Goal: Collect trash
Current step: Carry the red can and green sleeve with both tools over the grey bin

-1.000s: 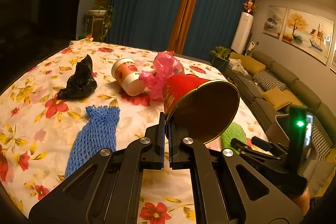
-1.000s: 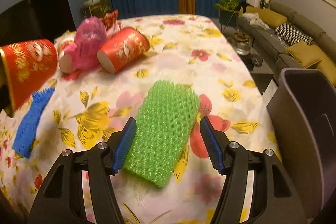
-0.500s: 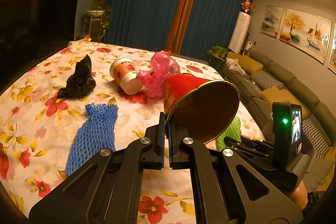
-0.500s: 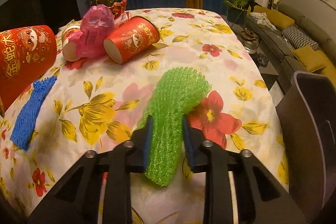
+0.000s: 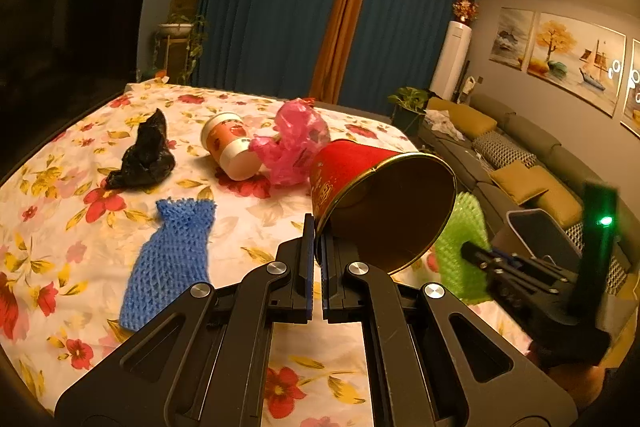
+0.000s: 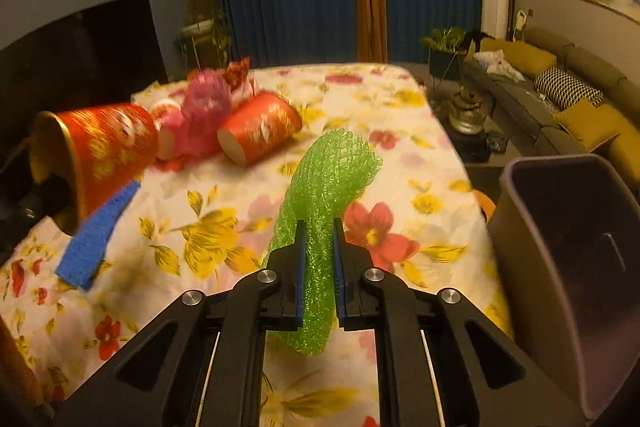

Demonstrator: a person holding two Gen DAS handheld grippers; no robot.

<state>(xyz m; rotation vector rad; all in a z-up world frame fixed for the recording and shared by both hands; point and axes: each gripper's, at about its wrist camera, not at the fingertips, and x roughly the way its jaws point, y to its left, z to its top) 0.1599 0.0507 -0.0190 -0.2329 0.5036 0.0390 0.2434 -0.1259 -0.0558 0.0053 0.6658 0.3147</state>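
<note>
My left gripper point(image 5: 316, 227) is shut on the rim of a red paper cup point(image 5: 360, 179) with a gold inside, held tilted above the flowered tablecloth point(image 5: 240, 219). In the right wrist view my right gripper point(image 6: 319, 227) has its jaws closing, and its blue pads squeeze a green foam net point(image 6: 332, 167) that now hangs clear of the cloth. The same net point(image 5: 460, 227) shows behind the held cup in the left wrist view. A dark bin point(image 6: 520, 227) stands at the table's right edge, beside the right gripper.
On the cloth lie a blue foam net point(image 5: 172, 255), a black bag point(image 5: 144, 155), a white-and-red paper cup point(image 5: 228, 147), a pink plastic bag point(image 5: 296, 143) and another red cup point(image 6: 260, 131) on its side. A sofa point(image 5: 520, 163) runs along the right wall.
The right jaws have come together on the green net, pinching it narrow, and lifted it off the table. The left gripper and its red cup have stayed put.
</note>
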